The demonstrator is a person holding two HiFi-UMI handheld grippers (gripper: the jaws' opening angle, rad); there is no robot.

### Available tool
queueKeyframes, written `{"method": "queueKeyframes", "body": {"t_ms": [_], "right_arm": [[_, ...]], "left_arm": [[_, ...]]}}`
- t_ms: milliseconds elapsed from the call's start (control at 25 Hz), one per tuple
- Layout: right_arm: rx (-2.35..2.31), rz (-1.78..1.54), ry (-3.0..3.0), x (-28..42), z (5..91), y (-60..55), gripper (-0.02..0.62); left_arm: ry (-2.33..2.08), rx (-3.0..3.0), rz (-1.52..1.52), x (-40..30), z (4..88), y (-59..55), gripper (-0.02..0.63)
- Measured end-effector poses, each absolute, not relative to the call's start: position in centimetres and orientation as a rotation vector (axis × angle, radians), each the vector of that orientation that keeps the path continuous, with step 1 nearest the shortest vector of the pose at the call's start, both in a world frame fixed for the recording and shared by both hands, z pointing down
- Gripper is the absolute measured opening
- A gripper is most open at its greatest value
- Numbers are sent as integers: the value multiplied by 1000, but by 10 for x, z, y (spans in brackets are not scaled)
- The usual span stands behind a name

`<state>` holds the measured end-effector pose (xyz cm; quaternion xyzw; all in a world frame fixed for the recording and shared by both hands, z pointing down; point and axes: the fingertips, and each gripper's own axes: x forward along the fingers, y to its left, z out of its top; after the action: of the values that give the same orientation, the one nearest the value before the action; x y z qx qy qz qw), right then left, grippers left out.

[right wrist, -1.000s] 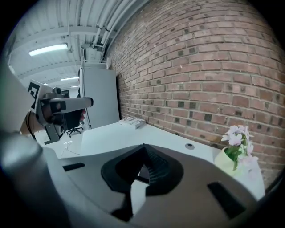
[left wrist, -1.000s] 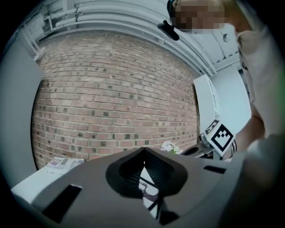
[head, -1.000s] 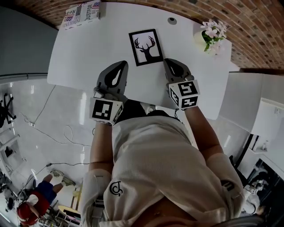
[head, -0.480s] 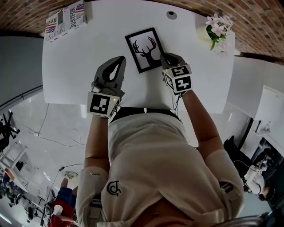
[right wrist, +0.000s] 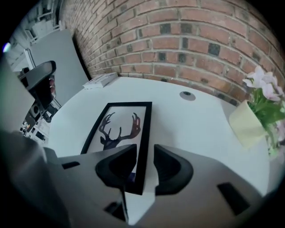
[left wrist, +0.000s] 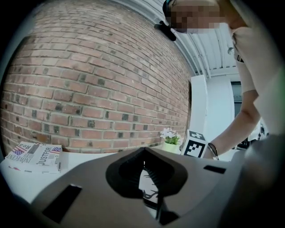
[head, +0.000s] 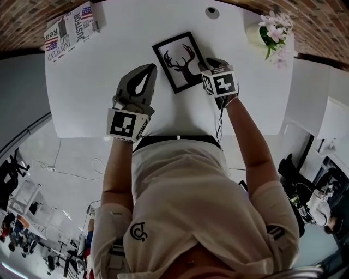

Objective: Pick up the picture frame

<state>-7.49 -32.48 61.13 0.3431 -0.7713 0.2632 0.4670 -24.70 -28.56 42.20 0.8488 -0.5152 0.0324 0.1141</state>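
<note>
The person's torso fills the near field of the head view, both forearms reaching over the near edge of the white table.

The left gripper hovers over bare tabletop just left of the picture frame. Its jaws meet at the tips and hold nothing. In its own view the left gripper shows part of the picture frame only through the opening behind the tips.

The right gripper is at the frame's right edge, near its nearest corner. In its own view the right gripper has jaws narrowly apart, with the frame's black border between them. A sliver of white shows on the right-hand side, so no firm clamp is confirmed. The picture frame, bearing a deer silhouette, appears to lie flat at mid-table, slightly skewed.

Beyond the frame is a round grommet set in the tabletop. A potted flower stands at the far right corner and a folded newspaper lies at the far left, both well apart from the frame. A brick wall backs the table.
</note>
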Motion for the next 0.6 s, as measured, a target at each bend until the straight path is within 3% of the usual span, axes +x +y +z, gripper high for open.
{"method": "queueKeyframes", "body": {"t_ms": [160,600], "right_arm": [[821,726,-1815,-71,623,-322,129],[800,797,-1803,-75,624,-318,80]], "left_arm": [[-1467,2493,148,-241,433,-286,12],[-1416,2482,187,-232,446,-282,12]]}}
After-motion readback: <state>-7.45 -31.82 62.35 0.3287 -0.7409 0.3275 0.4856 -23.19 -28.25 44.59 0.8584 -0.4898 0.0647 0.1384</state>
